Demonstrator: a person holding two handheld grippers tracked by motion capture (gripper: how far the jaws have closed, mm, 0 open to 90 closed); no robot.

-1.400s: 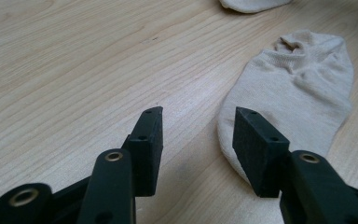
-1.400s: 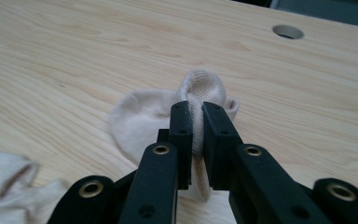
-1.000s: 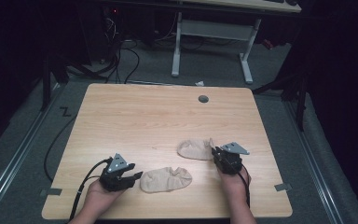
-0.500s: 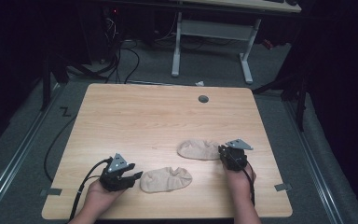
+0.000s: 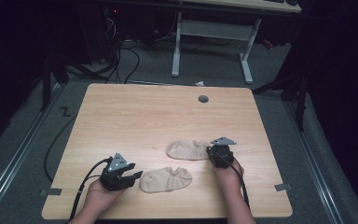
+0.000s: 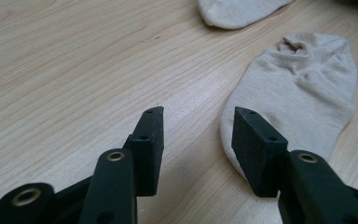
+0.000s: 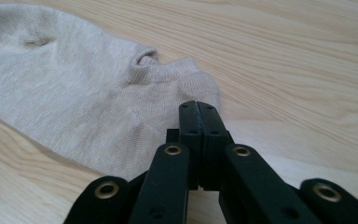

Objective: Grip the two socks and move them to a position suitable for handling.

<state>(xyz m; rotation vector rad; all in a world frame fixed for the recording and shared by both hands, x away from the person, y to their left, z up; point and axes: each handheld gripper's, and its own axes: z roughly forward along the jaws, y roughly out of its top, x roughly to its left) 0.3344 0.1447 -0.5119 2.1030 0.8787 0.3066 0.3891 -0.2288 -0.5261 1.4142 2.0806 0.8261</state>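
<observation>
Table [image 5: 135,116]: light wood, two beige socks lying flat on the near half.

Near sock [image 5: 166,179]: front-centre, just right of the L gripper [image 5: 135,176]. L hand [image 5: 100,196] holds that gripper low over the table. In the left gripper view the jaws are spread wide, nothing between them; the right jaw tip overlaps the sock's edge [image 6: 303,88], contact can't be confirmed. Bare wood under the gap.

Far sock [image 5: 189,149]: a little farther back and to the right, apart from the near one. R gripper [image 5: 213,156] sits at its right end, R hand [image 5: 228,172] behind it. In the right gripper view the jaws are pressed together, tips at the sock's cuff edge [image 7: 74,93]. Whether any fabric is pinched: can't tell; tips hide the seam.

Grommet [image 5: 203,99] near the table's far edge, well apart from both socks.
</observation>
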